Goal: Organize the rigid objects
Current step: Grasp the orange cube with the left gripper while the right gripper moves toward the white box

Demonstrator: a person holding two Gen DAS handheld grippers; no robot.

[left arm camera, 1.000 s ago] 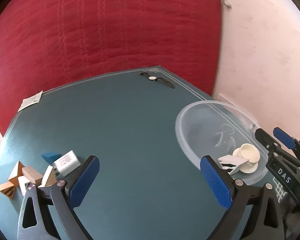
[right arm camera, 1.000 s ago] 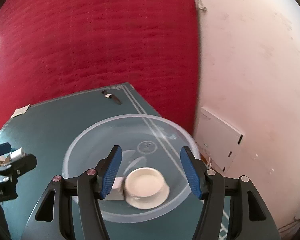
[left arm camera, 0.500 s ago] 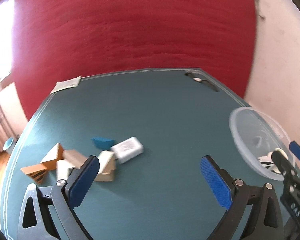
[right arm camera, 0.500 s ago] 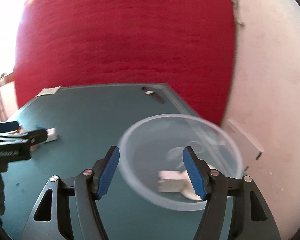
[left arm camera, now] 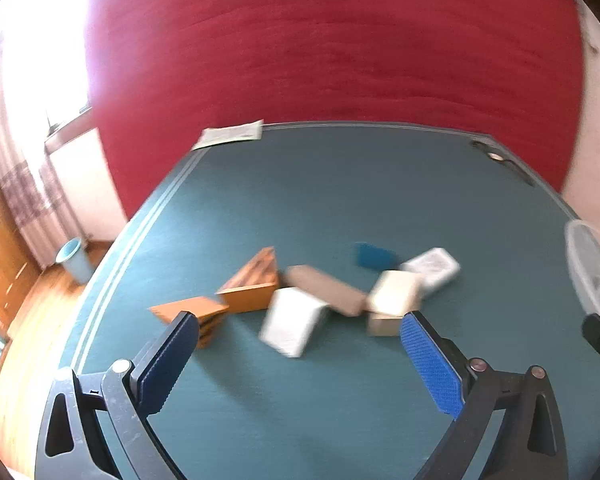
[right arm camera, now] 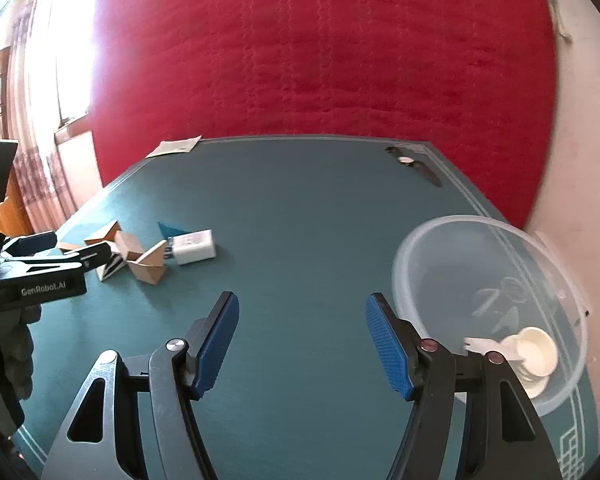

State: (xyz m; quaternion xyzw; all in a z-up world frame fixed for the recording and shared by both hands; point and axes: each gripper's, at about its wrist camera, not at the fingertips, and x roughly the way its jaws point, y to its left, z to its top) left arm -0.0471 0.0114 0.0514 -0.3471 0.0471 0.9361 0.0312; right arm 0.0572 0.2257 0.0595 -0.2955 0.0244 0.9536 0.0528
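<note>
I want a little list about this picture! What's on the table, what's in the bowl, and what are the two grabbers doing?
table: teal top
pile: wooden blocks, blue wedge, white box
bowl: clear plastic, on the right
in bowl: white cup and a white piece
far edge: watch, paper
left gripper: jaws open, empty, facing the pile
right gripper: jaws open, empty, beside the bowl

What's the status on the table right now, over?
Left gripper open, empty, facing block pile. Right gripper open, empty, beside clear bowl. Cup in bowl. Path clear.
</note>
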